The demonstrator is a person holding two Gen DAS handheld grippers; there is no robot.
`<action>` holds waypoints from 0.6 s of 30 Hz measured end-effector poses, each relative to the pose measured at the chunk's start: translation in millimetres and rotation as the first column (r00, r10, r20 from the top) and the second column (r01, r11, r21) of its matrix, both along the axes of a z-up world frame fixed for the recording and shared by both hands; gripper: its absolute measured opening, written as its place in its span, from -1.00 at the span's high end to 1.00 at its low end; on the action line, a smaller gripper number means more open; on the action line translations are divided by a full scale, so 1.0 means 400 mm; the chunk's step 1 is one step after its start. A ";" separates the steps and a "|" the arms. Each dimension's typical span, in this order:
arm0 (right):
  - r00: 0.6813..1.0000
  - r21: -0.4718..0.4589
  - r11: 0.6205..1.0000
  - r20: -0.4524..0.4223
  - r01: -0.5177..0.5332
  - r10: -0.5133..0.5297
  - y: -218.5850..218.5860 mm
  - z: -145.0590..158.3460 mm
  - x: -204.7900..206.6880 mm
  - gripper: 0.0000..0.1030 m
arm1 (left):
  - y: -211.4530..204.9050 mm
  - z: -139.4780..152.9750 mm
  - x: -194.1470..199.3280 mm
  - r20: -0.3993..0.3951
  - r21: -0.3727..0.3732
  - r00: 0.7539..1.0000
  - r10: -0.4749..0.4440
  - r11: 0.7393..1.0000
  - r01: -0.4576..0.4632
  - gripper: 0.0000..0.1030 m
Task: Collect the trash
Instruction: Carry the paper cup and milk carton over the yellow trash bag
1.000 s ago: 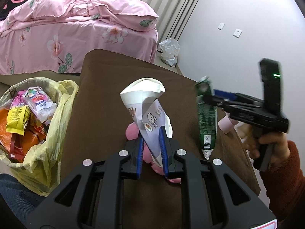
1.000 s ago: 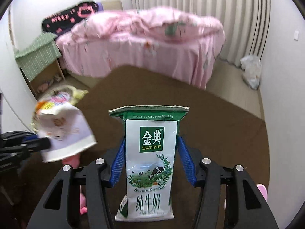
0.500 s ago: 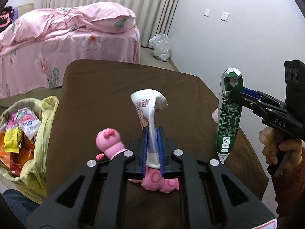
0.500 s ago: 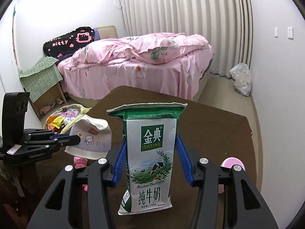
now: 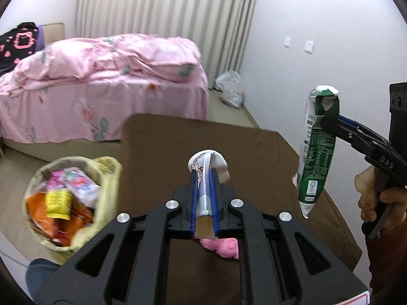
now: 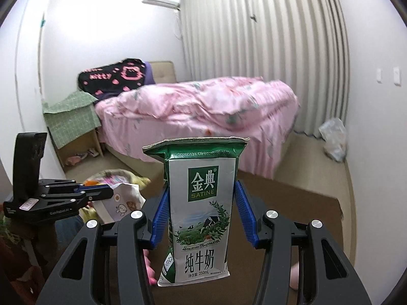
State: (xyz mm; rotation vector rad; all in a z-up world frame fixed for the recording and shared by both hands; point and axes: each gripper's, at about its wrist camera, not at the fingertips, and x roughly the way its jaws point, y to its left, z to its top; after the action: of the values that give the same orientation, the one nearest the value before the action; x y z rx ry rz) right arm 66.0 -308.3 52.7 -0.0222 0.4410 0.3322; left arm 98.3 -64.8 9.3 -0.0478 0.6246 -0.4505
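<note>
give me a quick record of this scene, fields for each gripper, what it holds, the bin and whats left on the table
left gripper: shut on a flattened paper cup
right gripper: shut on a green milk carton, held upright
trash bag: yellow, open, on the floor left of the table, holding wrappers
table: brown, with a pink toy partly hidden under the left gripper
background: pink bed, white curtain
status: both items lifted, neither yet in the bag
</note>
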 end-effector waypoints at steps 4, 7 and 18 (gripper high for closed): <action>0.997 -0.004 0.998 0.028 -0.070 0.070 0.076 0.040 0.030 0.09 | 0.095 0.037 0.002 0.043 -0.001 0.996 0.083 0.997 -0.083 0.83; 0.992 0.018 0.992 0.020 -0.126 0.126 0.134 0.051 0.066 0.09 | 0.190 0.055 0.010 0.070 0.008 0.982 0.175 0.984 -0.176 0.83; 0.936 0.079 0.935 -0.033 -0.346 0.350 0.459 0.016 0.277 0.09 | 0.525 -0.034 0.077 0.022 -0.029 0.847 0.531 0.847 -0.530 0.83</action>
State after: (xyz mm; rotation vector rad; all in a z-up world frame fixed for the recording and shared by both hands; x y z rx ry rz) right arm 176.7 -124.7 59.1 -0.0225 0.4712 0.6997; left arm 129.0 145.1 -4.4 -0.2302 0.5487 0.0833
